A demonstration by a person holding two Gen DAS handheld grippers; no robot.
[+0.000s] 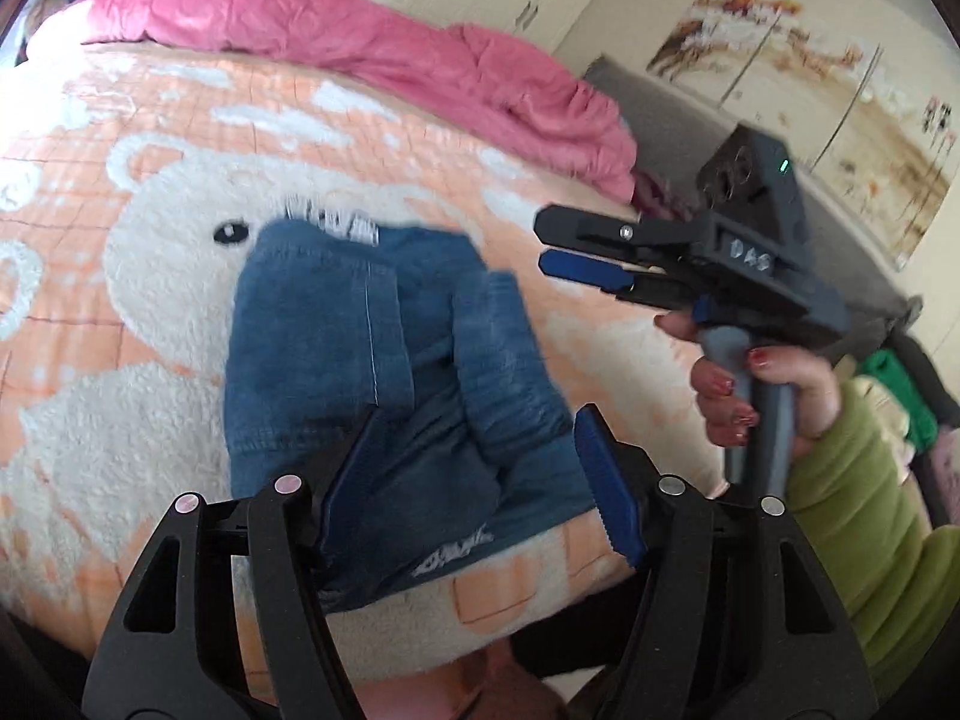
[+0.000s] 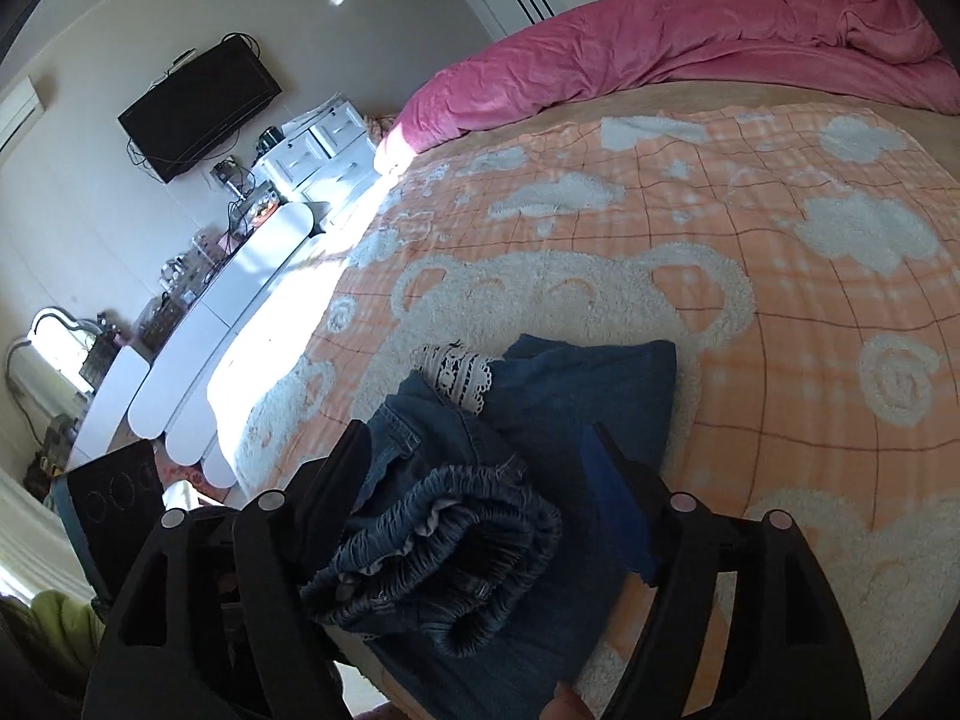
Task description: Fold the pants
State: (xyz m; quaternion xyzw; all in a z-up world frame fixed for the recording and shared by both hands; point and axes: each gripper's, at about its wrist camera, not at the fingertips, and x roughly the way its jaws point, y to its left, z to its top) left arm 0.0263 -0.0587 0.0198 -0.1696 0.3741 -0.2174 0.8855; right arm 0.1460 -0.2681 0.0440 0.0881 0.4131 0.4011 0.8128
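We are folding a pair of pants on the bed, where the denim is lying in a loose bundle on the orange bear blanket, near its front edge. Our left hand-held gripper is hovering open over the bundle, gripping nothing. Our right hand-held gripper is standing open too, its jaws either side of the elastic waistband without pressing on it. The denim is looking soft, floppy and fairly thick; we judge the waistband and lace-trimmed cuffs the surest places to hold.
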